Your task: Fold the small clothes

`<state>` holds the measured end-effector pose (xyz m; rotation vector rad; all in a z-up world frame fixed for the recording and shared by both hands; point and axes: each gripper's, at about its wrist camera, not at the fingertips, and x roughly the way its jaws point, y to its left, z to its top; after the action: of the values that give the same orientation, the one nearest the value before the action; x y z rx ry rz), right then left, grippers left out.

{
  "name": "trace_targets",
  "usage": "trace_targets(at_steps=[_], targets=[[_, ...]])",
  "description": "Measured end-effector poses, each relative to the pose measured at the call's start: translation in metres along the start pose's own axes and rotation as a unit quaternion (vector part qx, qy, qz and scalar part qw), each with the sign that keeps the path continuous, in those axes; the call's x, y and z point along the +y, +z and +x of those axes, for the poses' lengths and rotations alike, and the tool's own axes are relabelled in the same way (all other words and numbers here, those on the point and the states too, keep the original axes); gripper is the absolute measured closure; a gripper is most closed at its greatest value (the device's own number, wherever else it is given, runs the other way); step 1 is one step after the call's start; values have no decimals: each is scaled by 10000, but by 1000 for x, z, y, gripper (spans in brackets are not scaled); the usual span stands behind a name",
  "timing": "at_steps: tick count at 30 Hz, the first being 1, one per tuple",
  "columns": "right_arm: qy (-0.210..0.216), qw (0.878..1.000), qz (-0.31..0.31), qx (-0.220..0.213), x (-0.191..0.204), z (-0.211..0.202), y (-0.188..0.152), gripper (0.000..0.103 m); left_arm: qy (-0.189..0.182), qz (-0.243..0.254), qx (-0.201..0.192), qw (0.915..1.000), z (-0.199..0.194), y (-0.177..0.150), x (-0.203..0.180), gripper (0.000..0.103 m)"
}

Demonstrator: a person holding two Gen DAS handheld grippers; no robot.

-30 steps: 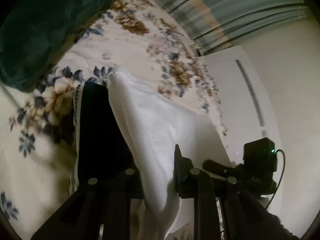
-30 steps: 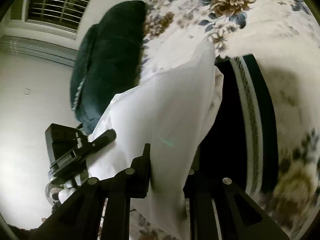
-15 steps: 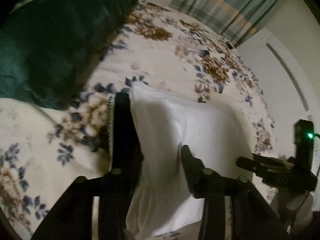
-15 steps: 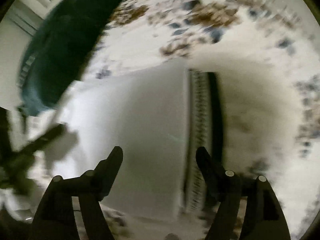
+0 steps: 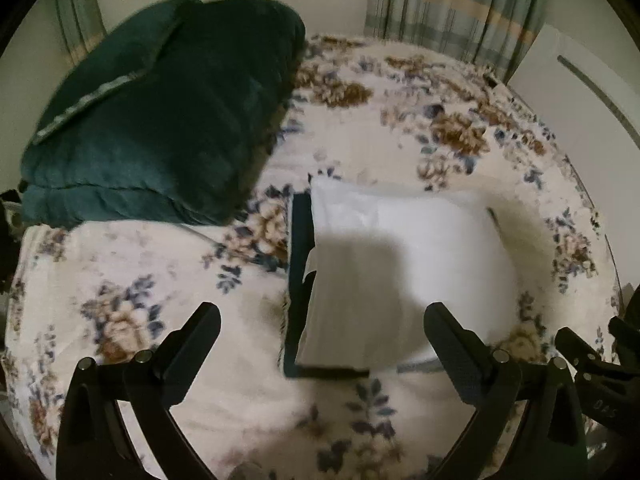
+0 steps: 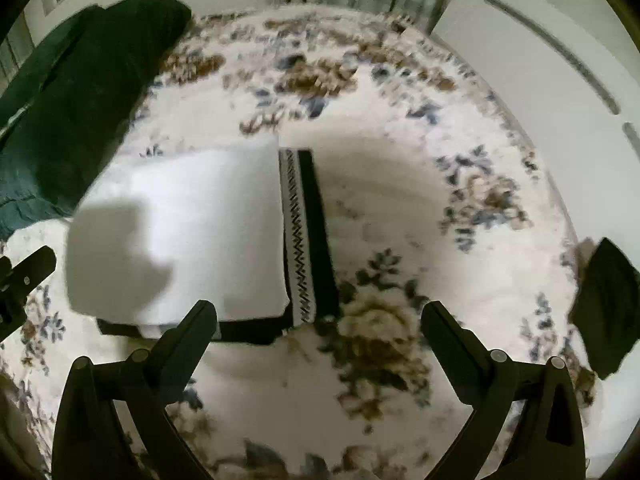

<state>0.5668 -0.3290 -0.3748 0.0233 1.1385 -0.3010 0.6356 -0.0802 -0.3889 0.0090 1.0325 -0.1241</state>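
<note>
Two folded garments are seen stacked on the floral bedspread: a white cloth is laid squarely over a dark garment, whose edge with a white zigzag band is left showing along one side. The white cloth appears smooth and rectangular, crossed by a grey shadow; its fabric cannot be judged through the blur. Beyond the stack, to its far left, a dark green folded blanket is seen. The left gripper is held above the stack's near edge, fingers spread wide and gripping nothing. The right gripper is likewise splayed and unloaded, just beside the stack's banded edge.
</note>
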Motion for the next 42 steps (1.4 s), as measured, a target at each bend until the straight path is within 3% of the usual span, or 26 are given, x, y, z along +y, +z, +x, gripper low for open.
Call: trace_targets(at_steps=[12,17,24,34,42], targets=[[-191,9961,11,-864,-30,-226,-61,0,154,245,-440,9986,-201,-47,-19,0],[-135,9931,23,-1164,-42,-321,-95,0,1,126,-529,9985,-280,-65,-22,0],[40,9864,62,-1642,-55,-436,-134,0,-100,105,-972,9952,-373,-83,-29,0],[182,9765,46,-2149,-67,-536,-178,0,-67,50,-1391,9902,-445,-107,-29,0],[279,9752,42,-2194,-75,-562,-199,0,-37,7,-1467,9892,-472,-122,-29,0]])
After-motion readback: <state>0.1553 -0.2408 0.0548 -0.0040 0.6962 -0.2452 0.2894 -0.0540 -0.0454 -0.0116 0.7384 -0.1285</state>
